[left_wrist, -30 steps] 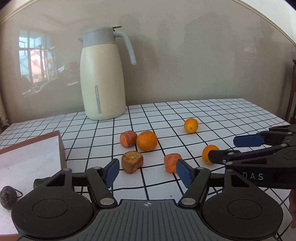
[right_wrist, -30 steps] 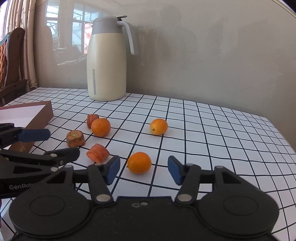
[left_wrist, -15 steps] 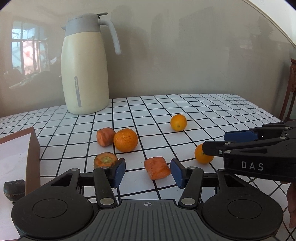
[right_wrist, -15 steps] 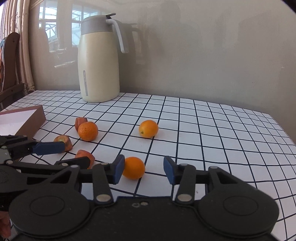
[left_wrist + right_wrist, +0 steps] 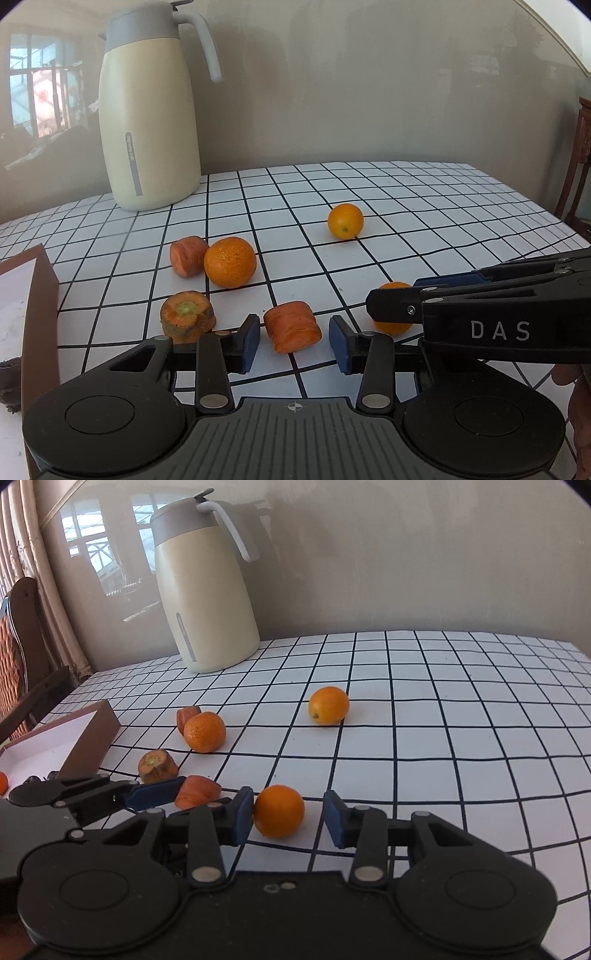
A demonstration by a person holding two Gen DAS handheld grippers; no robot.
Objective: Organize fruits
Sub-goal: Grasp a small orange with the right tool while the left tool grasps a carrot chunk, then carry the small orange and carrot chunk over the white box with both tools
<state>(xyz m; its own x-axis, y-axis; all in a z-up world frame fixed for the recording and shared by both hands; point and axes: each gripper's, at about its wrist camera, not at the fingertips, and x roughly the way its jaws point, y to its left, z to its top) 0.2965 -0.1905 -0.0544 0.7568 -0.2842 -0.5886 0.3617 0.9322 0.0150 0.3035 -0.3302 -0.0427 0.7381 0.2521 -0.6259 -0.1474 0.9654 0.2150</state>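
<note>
My left gripper [image 5: 294, 341] is open, its blue pads on either side of an orange carrot chunk [image 5: 292, 326] lying on the checked tablecloth. My right gripper [image 5: 289, 818] is open around a small orange [image 5: 278, 811], whose left side is at the left pad. That orange shows partly hidden behind the right gripper in the left wrist view [image 5: 392, 326]. A carrot top piece [image 5: 187, 316], a third carrot chunk [image 5: 187, 256], a mandarin [image 5: 229, 262] and a far small orange [image 5: 345, 220] lie on the cloth.
A cream thermos jug [image 5: 149, 125] stands at the back left. A brown box with white inside [image 5: 59, 740] sits at the left, holding a dark fruit [image 5: 8, 380] and an orange piece [image 5: 3, 782]. A wooden chair [image 5: 22, 657] stands left of the table.
Both grippers have moved forward and down. The carrot chunk now sits between the left pads and the small orange between the right pads. Both jaws have narrowed slightly.
</note>
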